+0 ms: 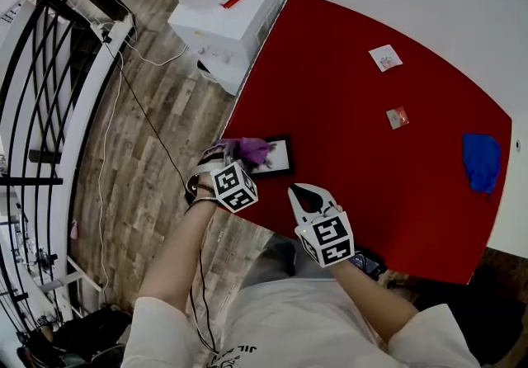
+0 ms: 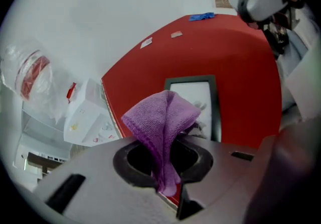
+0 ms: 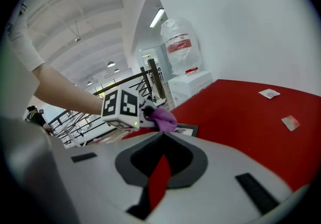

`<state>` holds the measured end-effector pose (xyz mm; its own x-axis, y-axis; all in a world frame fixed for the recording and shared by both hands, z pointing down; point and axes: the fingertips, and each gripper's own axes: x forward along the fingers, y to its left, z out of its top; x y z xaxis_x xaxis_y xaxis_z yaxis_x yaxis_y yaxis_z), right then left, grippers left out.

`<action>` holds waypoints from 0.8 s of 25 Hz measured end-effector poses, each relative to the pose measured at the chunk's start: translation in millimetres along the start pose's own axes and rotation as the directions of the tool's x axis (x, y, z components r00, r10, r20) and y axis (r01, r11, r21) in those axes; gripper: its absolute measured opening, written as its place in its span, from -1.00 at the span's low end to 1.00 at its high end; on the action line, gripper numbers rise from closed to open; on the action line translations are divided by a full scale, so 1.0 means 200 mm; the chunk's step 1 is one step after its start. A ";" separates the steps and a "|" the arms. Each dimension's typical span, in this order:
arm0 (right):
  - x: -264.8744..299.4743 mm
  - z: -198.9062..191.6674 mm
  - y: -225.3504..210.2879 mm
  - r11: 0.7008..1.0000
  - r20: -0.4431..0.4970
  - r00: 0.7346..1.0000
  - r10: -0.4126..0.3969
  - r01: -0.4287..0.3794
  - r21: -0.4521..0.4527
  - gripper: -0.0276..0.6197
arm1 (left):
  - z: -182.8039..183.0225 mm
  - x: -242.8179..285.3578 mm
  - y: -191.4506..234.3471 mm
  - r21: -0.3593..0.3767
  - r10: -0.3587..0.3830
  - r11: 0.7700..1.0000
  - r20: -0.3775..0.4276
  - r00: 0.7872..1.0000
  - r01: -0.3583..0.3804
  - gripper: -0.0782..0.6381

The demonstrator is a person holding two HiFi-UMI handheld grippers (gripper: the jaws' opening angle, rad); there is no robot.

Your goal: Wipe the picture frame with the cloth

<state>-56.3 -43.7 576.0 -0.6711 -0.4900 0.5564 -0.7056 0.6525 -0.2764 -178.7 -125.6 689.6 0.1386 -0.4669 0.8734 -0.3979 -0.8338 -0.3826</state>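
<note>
A black picture frame (image 1: 275,158) lies flat near the red table's (image 1: 371,185) left edge; it also shows in the left gripper view (image 2: 193,98) and the right gripper view (image 3: 188,129). My left gripper (image 1: 233,153) is shut on a purple cloth (image 1: 245,148), which bunches up out of the jaws (image 2: 161,117) above the frame's near left part. Whether cloth and frame touch is hidden. My right gripper (image 1: 295,190) hovers to the right of the frame, over the table's front edge, jaws shut on nothing (image 3: 161,136).
A blue cloth (image 1: 482,162) lies at the table's far right. Two small packets (image 1: 385,57) (image 1: 398,117) lie towards the back. A white box (image 1: 224,24) with a water bottle stands off the table's left corner. A black railing (image 1: 49,86) runs along the wooden floor.
</note>
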 end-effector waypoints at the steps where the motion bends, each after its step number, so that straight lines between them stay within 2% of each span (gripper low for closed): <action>1: 0.00 0.00 0.00 1.000 0.001 1.000 0.002 -0.002 0.002 -0.90 | 0.00 -0.01 -0.06 0.025 -0.017 1.000 0.000 1.000 0.017 -0.61; 5: 0.02 0.00 0.01 1.000 -0.002 1.000 0.016 -0.016 -0.005 -0.90 | -0.02 -0.10 -0.26 0.103 -0.067 0.992 -0.001 0.998 0.067 -0.61; 11: 0.03 -0.02 0.04 1.000 -0.003 1.000 0.022 -0.022 0.002 -0.90 | -0.04 -0.16 -0.38 0.130 -0.109 0.985 -0.009 0.994 0.110 -0.61; 15: 0.01 -0.04 0.04 1.000 -0.006 1.000 0.017 -0.017 0.008 -0.90 | 0.04 -0.09 -0.21 0.117 -0.081 0.990 -0.011 0.997 0.082 -0.61; 20: -0.03 -0.09 0.03 1.000 -0.014 1.000 0.007 -0.006 0.023 -0.90 | 0.12 0.04 0.06 0.095 -0.030 0.995 -0.075 0.997 0.037 -0.61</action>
<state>-53.5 -26.6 584.8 -0.6724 -0.4774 0.5657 -0.7065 0.6419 -0.2980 -159.9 -146.1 685.7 0.0823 -0.4180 0.9047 -0.3044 -0.8749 -0.3766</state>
